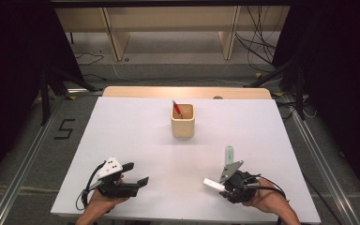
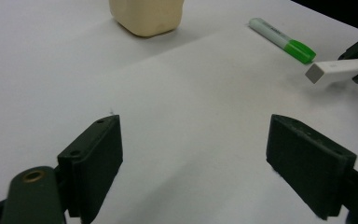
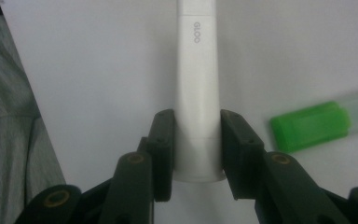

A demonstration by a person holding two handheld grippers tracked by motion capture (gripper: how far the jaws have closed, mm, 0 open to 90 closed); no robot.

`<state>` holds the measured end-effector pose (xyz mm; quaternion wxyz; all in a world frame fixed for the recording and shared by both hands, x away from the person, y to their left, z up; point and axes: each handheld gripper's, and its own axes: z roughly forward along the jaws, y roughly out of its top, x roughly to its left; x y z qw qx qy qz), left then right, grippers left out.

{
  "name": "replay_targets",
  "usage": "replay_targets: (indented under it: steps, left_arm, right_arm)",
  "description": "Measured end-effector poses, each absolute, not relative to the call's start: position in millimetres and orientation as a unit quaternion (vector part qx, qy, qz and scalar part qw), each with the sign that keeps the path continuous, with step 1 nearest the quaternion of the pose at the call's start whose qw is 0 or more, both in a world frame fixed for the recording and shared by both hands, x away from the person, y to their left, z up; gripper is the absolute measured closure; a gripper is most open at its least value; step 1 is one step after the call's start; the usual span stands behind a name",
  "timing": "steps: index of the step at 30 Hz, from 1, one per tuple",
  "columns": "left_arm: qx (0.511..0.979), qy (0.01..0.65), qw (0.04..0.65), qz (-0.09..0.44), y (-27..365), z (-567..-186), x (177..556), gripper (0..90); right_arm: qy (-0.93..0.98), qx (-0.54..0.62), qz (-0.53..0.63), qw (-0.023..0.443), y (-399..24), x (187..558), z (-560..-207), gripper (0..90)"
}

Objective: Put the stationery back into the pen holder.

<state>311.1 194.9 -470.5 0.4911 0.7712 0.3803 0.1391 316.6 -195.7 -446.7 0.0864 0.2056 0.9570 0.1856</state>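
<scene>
My right gripper point(image 1: 223, 188) is at the front right of the white table point(image 1: 136, 131), shut on a white glue stick point(image 1: 213, 183) that juts out to the left. In the right gripper view both pads point(image 3: 164, 149) press the sides of the glue stick point(image 3: 198, 84) near one end. A green-capped marker point(image 1: 228, 153) lies flat just beyond it, apart from the jaws. My left gripper point(image 1: 136, 174) rests at the front left, open and holding nothing; in its own view, bare table shows between the wide jaws of the left gripper point(image 2: 196, 154).
A cream cup point(image 1: 183, 121) with a red pen point(image 1: 176, 108) in it stands at the table's centre back. The left gripper view shows the cup point(image 2: 147, 16), the marker point(image 2: 282, 39) and the held glue stick point(image 2: 338, 69). Grey fabric point(image 3: 14, 130) borders the table's near edge.
</scene>
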Motion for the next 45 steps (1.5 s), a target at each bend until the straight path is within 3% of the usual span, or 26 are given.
replay_targets:
  steps: [19, 28, 45]
  left_arm:
    - [0.773, 0.386, 0.483, 0.143, 196.2, -470.7, 312.6, 18.1]
    - [0.771, 0.388, 0.484, 0.141, 196.8, -467.5, 313.7, 18.1]
    - [0.813, 0.343, 0.454, 0.126, 172.9, -435.2, 322.3, 18.1]
  right_arm:
    - [0.924, 0.154, 0.277, 0.215, -159.8, 298.0, -440.1, 67.5]
    - [0.912, 0.105, 0.271, 0.290, -147.5, 285.4, -441.8, 67.5]
    - [0.885, 0.001, 0.230, 0.405, -130.6, 271.9, -453.3, 67.6]
